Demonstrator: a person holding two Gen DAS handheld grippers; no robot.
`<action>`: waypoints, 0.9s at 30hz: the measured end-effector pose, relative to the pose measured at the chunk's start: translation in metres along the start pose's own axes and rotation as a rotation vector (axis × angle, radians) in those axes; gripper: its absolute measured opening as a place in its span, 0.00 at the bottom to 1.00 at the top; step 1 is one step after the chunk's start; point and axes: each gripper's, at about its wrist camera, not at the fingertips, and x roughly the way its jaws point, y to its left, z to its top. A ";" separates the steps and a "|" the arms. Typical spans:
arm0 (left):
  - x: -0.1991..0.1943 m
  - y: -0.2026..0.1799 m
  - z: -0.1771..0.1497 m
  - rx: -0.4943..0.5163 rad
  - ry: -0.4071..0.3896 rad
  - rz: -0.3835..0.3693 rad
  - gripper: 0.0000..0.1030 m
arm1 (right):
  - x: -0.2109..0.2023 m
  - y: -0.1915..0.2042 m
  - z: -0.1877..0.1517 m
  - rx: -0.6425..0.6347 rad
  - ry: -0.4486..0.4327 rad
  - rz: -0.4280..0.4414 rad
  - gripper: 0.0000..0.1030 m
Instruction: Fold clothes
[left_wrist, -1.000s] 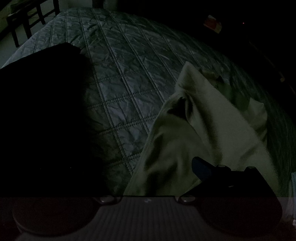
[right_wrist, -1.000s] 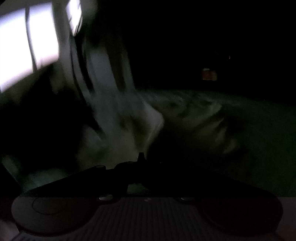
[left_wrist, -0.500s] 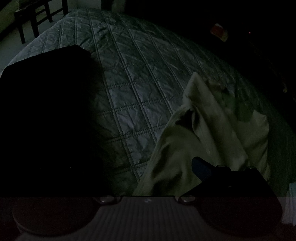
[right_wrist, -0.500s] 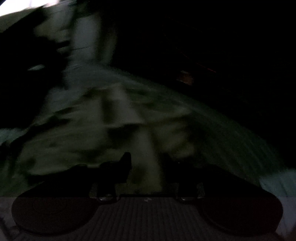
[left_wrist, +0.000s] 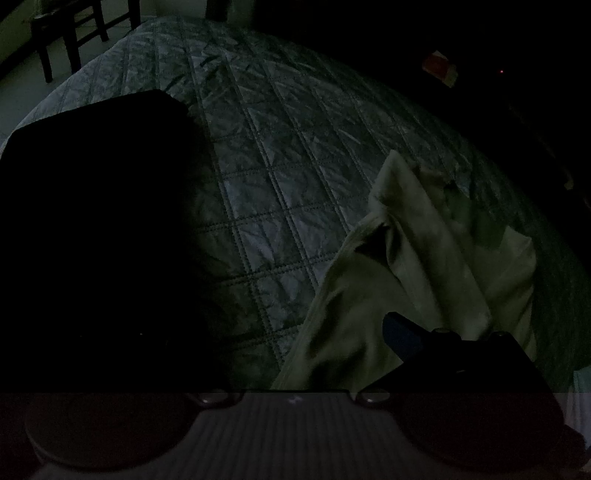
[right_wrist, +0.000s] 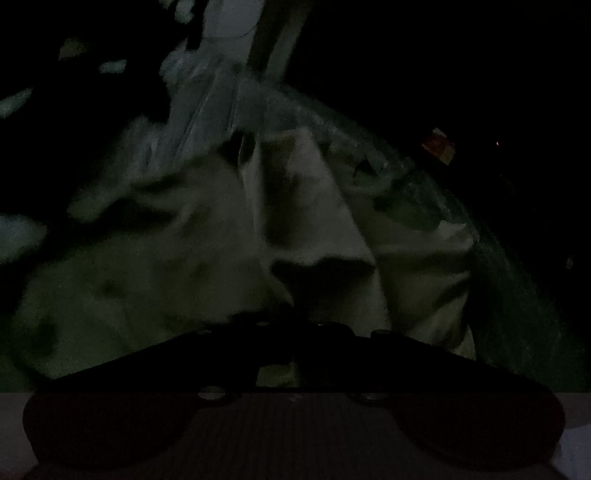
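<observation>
One pale garment (left_wrist: 424, 266), crumpled on quilted bed (left_wrist: 266, 155); one dark folded item (left_wrist: 92, 221) alongside. No legible writing. Left hand-held gripper (left_wrist: 291, 373): jaw spread too dark to tell. Right hand-held gripper (right_wrist: 295, 325): closed together, pinching garment fold.

I see a quilted bedspread (left_wrist: 280, 206) covering the bed. A dark wooden chair (left_wrist: 70, 33) stands beyond its far corner. A small orange box (left_wrist: 439, 68) sits in the dark.
</observation>
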 end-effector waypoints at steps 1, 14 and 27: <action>-0.001 0.002 0.001 -0.008 -0.003 0.001 0.99 | -0.012 -0.004 0.005 0.068 -0.018 0.028 0.00; -0.020 0.051 0.027 -0.197 -0.080 0.044 0.99 | -0.052 -0.008 -0.009 0.266 -0.020 0.030 0.42; -0.027 0.080 0.034 -0.312 -0.094 0.050 0.99 | 0.066 0.042 0.080 0.360 -0.036 0.311 0.32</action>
